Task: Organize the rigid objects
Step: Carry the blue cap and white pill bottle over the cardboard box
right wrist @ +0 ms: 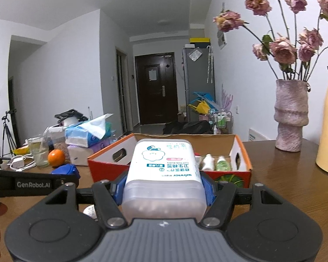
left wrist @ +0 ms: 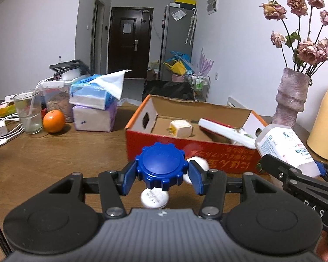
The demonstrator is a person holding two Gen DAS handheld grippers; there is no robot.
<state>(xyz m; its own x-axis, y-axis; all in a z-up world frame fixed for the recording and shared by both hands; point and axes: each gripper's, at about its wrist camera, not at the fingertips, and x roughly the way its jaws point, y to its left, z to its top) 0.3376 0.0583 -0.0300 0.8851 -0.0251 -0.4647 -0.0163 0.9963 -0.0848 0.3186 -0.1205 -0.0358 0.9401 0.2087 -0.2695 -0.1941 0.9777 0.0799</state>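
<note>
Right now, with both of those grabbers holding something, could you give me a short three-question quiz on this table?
1. True or false: the left gripper holds a blue cap.
2. What does the right gripper hold: A an orange, B a cotton bud box, C a glass?
3. What stands in the vase?

Key: 1 true. 2 B. 3 dried pink roses.

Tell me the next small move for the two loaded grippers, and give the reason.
Probably carry the cotton bud box, clamped in the right gripper, forward over the cardboard box and lower it in. The left gripper holds a blue cap short of that box, which is open-topped with bare floor inside.
</note>
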